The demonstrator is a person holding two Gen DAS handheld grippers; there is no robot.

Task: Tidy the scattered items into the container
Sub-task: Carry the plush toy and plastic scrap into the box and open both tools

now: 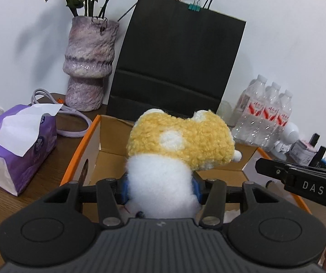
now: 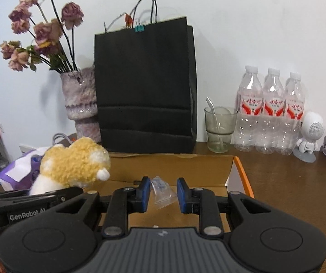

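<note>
Left claw (image 1: 160,187): clamped on the white body of a yellow-and-white plush toy (image 1: 181,141), held above the open cardboard box (image 1: 83,150).
Right claw (image 2: 163,193): narrowly parted, pinching a clear plastic sachet (image 2: 163,192) over the same box.
Box: on the counter (image 2: 299,182), just before a black paper bag (image 2: 144,86).

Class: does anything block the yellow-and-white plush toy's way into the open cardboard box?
Nothing visible does. The yellow-and-white plush toy, held by the left hand-held gripper, hangs over the open cardboard box.
</note>
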